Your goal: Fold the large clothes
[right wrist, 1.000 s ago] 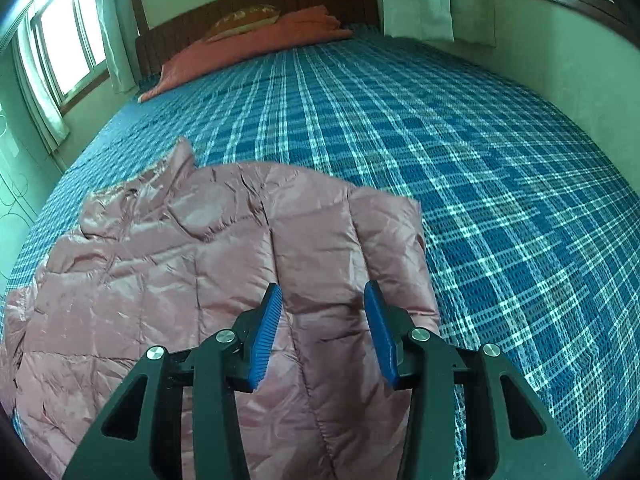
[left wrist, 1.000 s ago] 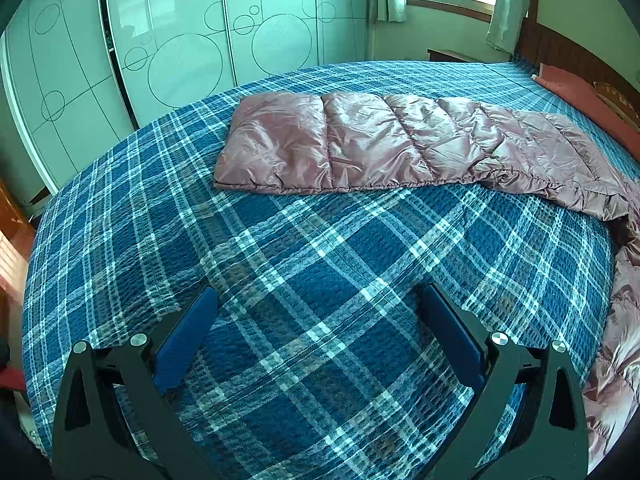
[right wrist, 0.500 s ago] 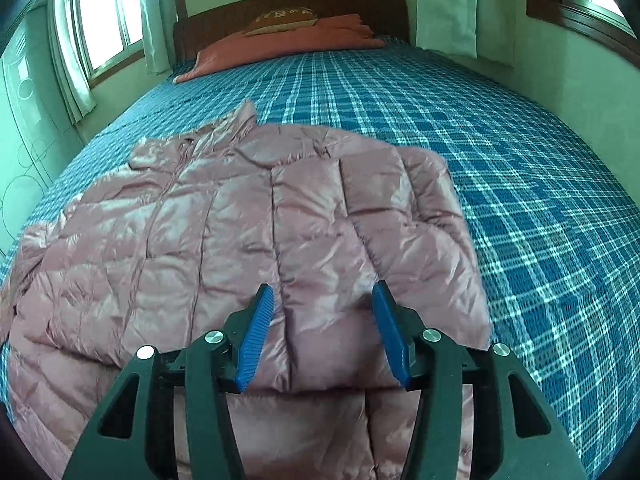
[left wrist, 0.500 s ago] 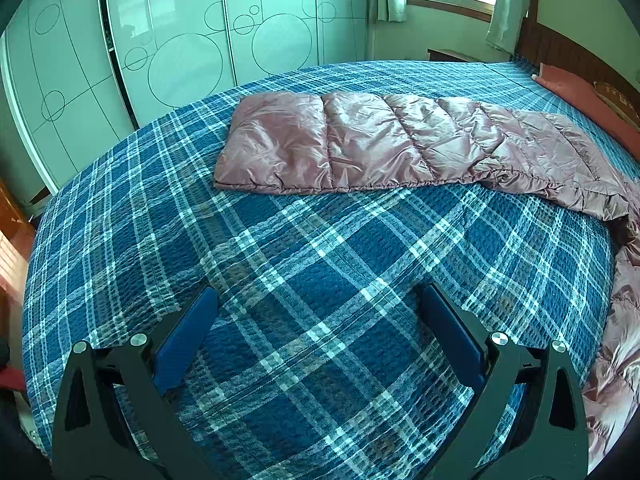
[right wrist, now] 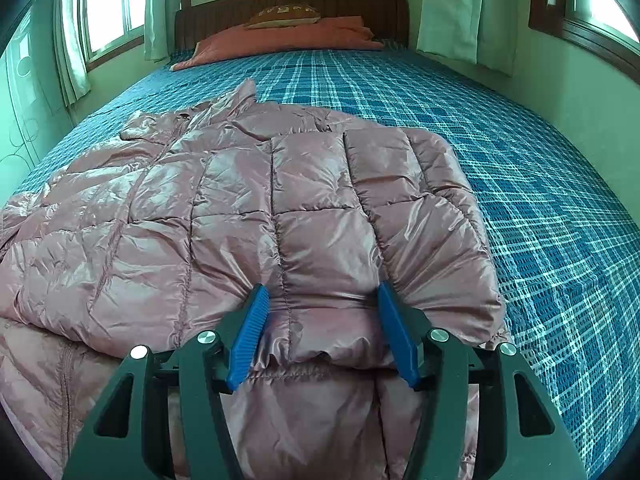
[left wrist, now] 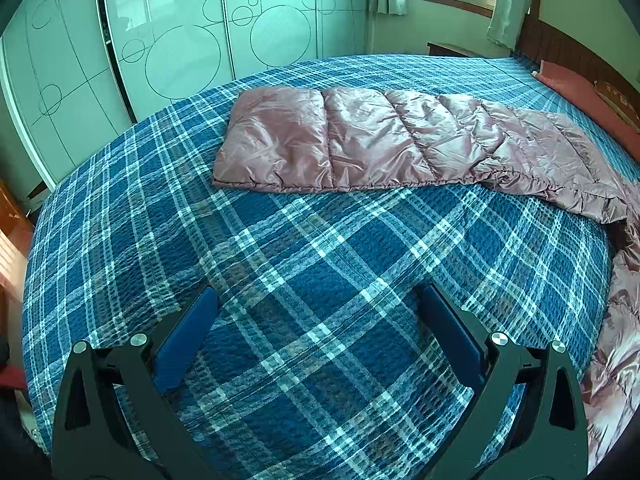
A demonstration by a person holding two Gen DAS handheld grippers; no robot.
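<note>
shiny mauve-pink quilted jacket, blue/white plaid bedspread, coral pillow, blue gripper pads

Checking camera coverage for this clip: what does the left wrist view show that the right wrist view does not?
Only the left wrist view shows the wardrobe doors with circle patterns, the jacket's sleeve laid flat across the bed, and the left claw open over bare blanket.

Only the right wrist view shows the jacket's body, the headboard with pillows, and the right claw on a folded-over flap; its jaws have just been opening, fabric between them.

Both show the pink puffer jacket on the blue plaid blanket.
</note>
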